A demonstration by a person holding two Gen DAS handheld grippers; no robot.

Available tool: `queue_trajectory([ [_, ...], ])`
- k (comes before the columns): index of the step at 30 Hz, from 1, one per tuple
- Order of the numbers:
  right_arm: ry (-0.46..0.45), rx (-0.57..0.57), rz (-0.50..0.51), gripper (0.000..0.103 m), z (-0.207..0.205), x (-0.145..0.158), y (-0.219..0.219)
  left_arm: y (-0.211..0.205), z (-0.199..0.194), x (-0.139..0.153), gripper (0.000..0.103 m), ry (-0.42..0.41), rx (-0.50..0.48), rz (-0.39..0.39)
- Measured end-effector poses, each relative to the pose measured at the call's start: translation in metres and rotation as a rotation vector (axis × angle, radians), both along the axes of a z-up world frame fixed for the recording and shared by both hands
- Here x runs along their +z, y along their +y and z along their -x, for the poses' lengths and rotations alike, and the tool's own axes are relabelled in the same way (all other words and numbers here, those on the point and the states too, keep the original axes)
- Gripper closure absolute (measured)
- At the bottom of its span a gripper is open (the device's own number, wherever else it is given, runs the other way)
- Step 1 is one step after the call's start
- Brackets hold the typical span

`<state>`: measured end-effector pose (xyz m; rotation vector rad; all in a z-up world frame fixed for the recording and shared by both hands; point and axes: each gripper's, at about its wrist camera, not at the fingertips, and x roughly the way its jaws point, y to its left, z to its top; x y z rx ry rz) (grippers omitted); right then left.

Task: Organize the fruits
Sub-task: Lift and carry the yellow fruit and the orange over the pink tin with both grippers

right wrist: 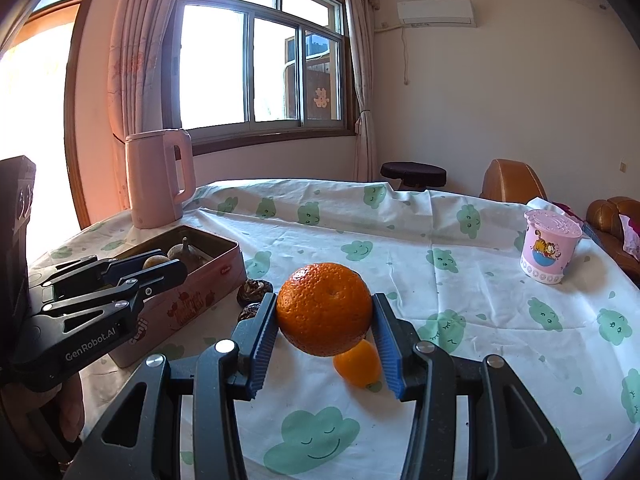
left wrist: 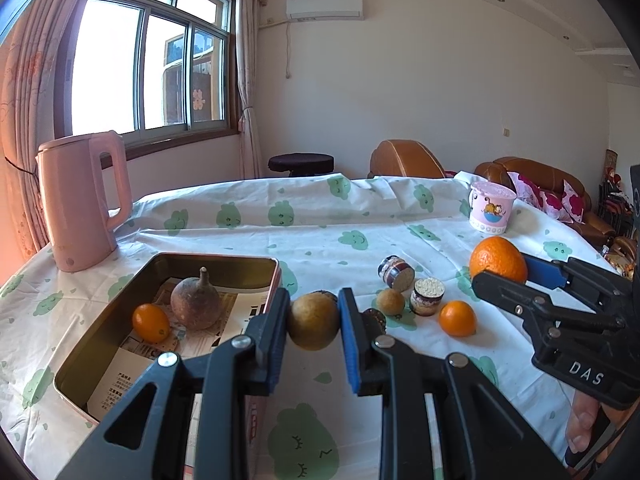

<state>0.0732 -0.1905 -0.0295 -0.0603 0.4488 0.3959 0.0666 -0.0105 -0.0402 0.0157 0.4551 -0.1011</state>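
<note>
Cloud-print tablecloth (right wrist: 460, 240) bearing 2 grippers: right gripper (right wrist: 325, 322), fingers clamping dimpled orange (right wrist: 324, 308); left gripper (left wrist: 314, 320), marked "GenRobot.AI", fingers squeezing yellow-brown fruit (left wrist: 313, 320).

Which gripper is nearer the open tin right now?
Left. The left gripper, gripping a brownish fruit, sits right beside the tin; the right gripper, holding the big orange, is farther off.
</note>
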Motion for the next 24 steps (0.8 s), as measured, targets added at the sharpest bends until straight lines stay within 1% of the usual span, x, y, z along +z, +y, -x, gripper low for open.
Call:
queue_trajectory([
  [19, -0.066, -0.005, -0.018, 0.055, 0.011, 0.004, -0.002, -0.001, 0.01, 0.004, 0.077, -0.07, 0.009, -0.004],
  [24, -0.087, -0.006, -0.021, 0.055, 0.016, 0.005, -0.003, -0.002, 0.016, 0.006, 0.077, -0.1, 0.012, -0.013],
])
